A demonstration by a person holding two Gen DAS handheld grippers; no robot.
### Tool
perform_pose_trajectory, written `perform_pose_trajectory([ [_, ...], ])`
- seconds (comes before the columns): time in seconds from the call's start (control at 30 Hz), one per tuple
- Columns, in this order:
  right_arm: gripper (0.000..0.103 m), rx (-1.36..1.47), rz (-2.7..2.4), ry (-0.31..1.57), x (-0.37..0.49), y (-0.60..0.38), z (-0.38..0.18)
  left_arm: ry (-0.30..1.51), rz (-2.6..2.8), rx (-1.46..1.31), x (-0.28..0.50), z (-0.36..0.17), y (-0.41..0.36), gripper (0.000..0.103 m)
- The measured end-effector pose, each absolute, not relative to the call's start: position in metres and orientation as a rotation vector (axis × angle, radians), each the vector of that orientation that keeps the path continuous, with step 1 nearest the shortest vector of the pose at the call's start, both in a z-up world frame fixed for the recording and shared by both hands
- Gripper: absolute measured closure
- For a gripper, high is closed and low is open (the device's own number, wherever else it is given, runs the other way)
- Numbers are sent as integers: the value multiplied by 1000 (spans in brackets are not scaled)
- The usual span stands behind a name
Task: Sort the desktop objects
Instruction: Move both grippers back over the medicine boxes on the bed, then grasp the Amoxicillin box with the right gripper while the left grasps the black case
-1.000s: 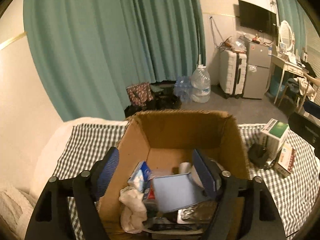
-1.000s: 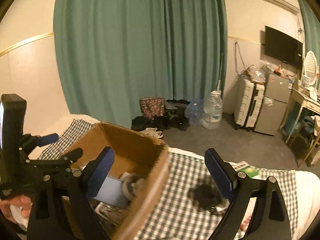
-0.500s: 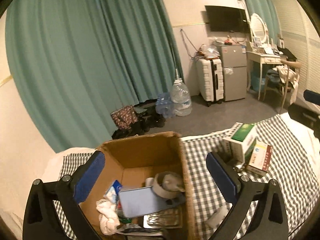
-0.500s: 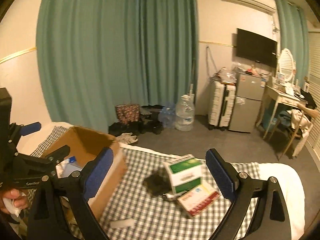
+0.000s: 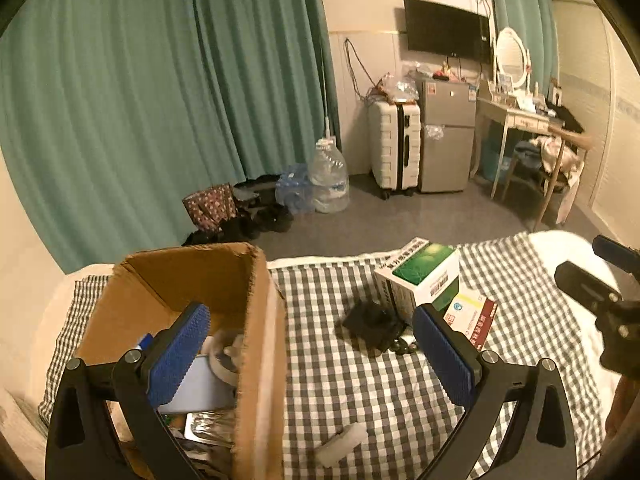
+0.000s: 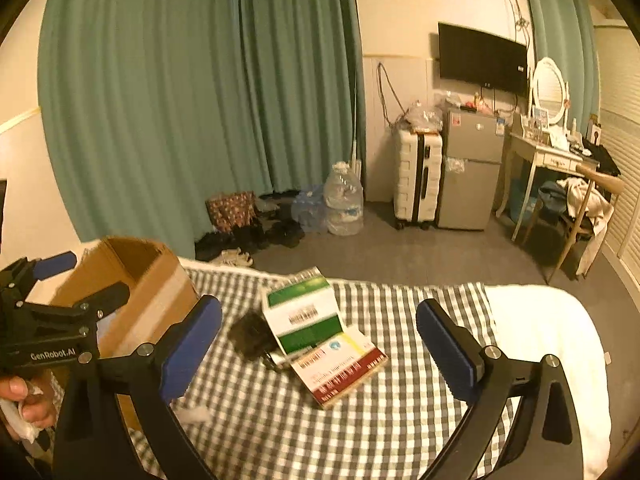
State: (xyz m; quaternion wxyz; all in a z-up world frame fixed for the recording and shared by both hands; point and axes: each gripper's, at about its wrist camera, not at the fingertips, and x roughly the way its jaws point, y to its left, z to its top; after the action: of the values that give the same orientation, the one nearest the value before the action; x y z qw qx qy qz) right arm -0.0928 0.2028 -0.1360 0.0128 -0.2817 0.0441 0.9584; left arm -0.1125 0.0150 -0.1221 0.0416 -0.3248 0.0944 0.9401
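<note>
Our right tongs (image 6: 318, 344) are empty and spread wide, jaws opening a little further. Nothing sits between the pads. Just ahead of them, roughly centred in the gap, lie the remaining things on the checked bed cover (image 6: 420, 304): a green box (image 6: 304, 318) standing tilted, a red-and-white box (image 6: 340, 368) lying flat against its near side, a black lump (image 6: 250, 334) to its left. The flat box's long axis runs slantwise, from near right to far left, so we judge the jaws need some turning to close across its short side.

Our left tongs (image 5: 308, 356) are also wide and empty. One pad hangs over the carton (image 5: 260, 340), the other out over the bed. From this side the same pile lies ahead and right. A small white piece (image 5: 342, 442) lies nearer, beside the carton wall.

The carton already holds several things. We judge the right hand nearer the boxes, the left better placed for the white piece.
</note>
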Motion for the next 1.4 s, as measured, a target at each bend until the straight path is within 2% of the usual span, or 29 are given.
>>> perform_pose_trajectory([
  [0.1, 5, -950, 2966, 141, -101, 214, -158, 350, 2907, -998, -124, -138, 28, 0],
  [0.37, 5, -1105, 2904, 184, -121, 240, -217, 271, 2857, -1144, -170, -193, 53, 0],
  [0.5, 5, -1146, 2886, 199, -132, 249, -235, 381, 2893, -1139, -189, -210, 74, 0],
  [0.57, 5, -1166, 2884, 211, -136, 254, -242, 396, 2917, -1175, -197, -220, 74, 0],
  [0.8, 5, -1227, 2879, 305, -154, 264, -268, 257, 2870, -1327, -221, -252, 61, 0],
  [0.97, 5, -1240, 2904, 304, -166, 262, -282, 234, 2808, -1411, -232, -273, 61, 0],
  [1.13, 5, -1298, 2922, 343, -180, 258, -289, 351, 2727, -1529, -228, -295, 68, 0],
  [1.23, 5, -1339, 2947, 310, -178, 243, -297, 276, 2699, -1573, -223, -301, 56, 0],
  [1.4, 5, -1311, 2899, 256, -179, 227, -304, 274, 2696, -1556, -214, -299, 56, 0],
])
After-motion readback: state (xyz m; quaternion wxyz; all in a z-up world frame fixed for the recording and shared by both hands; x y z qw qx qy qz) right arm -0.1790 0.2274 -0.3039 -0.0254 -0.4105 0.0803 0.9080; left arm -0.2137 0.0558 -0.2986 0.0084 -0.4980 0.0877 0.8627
